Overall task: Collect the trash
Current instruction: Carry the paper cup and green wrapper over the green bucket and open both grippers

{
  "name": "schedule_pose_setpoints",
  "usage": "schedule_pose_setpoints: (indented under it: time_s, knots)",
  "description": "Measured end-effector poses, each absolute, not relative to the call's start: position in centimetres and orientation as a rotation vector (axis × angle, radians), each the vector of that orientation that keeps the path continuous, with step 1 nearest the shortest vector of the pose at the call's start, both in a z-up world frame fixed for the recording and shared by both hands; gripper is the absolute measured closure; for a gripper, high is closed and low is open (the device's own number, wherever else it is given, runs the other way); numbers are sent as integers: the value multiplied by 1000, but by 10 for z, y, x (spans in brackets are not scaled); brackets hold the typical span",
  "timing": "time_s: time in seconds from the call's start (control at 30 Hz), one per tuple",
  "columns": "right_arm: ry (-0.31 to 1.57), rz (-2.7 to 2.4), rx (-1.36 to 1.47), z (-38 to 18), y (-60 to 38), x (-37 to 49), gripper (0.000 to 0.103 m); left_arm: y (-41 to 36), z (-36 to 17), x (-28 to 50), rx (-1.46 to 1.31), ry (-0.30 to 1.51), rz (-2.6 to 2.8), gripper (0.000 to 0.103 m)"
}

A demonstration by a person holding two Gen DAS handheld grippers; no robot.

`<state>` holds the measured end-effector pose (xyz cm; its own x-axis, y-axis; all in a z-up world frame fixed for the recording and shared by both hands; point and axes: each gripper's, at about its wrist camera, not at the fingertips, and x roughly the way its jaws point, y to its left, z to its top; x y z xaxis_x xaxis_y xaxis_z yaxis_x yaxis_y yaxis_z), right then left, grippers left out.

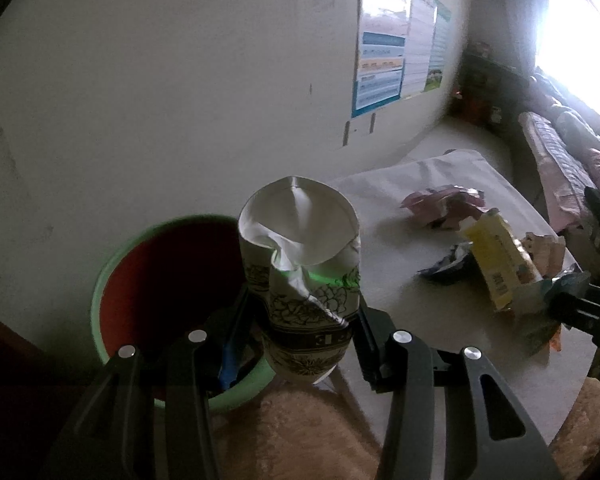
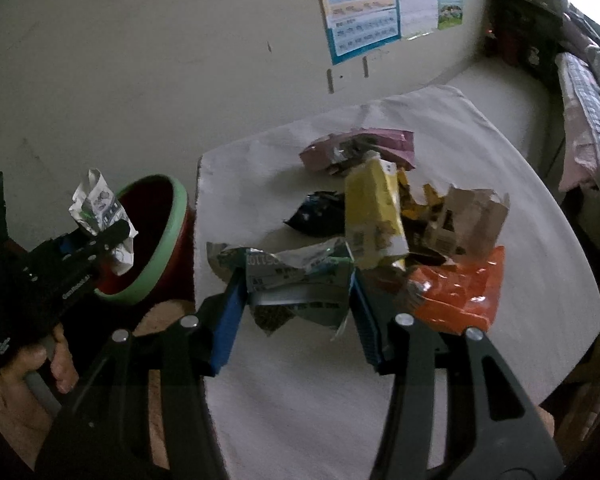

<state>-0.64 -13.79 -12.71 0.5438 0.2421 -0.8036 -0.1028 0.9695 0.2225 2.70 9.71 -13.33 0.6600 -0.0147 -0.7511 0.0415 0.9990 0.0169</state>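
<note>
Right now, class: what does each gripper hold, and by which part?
Left gripper: the crushed paper cup, pinched around its lower body. Right gripper: the silver wrapper, caught across its crumpled middle.

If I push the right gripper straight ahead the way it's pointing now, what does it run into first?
The right gripper already has the crumpled silver wrapper between its jaws. Straight ahead, it would probably meet the yellow carton first, with the black wrapper just left of that line; depth is uncertain.

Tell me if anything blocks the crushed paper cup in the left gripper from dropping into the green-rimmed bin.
Nothing visible does. The left gripper holds the crushed paper cup beside the bin, which is open-topped, about at its near rim.
</note>
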Motion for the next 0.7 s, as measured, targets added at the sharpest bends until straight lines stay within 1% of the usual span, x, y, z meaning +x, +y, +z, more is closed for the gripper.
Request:
schedule_pose_setpoints:
  time_s: [0.7]
  knots:
    - [997, 287, 86, -130, -81, 14, 54, 153, -147, 28, -31, 871, 63, 59]
